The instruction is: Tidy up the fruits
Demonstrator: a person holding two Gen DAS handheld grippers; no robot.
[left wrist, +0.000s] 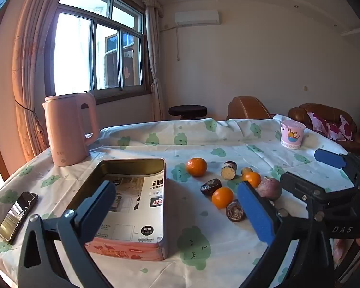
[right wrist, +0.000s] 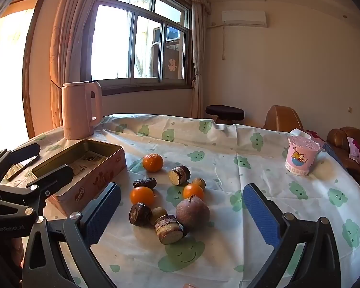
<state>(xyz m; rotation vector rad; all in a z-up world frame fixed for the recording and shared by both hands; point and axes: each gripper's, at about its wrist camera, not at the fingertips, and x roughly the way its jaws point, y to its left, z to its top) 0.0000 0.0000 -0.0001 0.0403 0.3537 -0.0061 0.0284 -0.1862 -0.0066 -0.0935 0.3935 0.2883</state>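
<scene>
An open pink tin box (left wrist: 132,206) lies on the table, also in the right wrist view (right wrist: 88,168); only printed paper shows inside it. To its right lie loose fruits: three oranges (right wrist: 153,162) (right wrist: 141,195) (right wrist: 193,191), a purple passion fruit (right wrist: 192,212), dates (right wrist: 144,183) (right wrist: 140,214), cut sugarcane pieces (right wrist: 179,175) (right wrist: 169,229) and small brownish fruits (right wrist: 199,183). My left gripper (left wrist: 177,206) is open and empty, over the box's right edge. My right gripper (right wrist: 180,213) is open and empty, with the fruit cluster between its fingers' line of sight.
A pink kettle (left wrist: 69,129) stands at the back left behind the box. A phone (left wrist: 18,216) lies left of the box. A pink cartoon cup (right wrist: 301,156) stands at the right. Sofa (left wrist: 324,117) and stool (right wrist: 224,112) lie beyond the table edge.
</scene>
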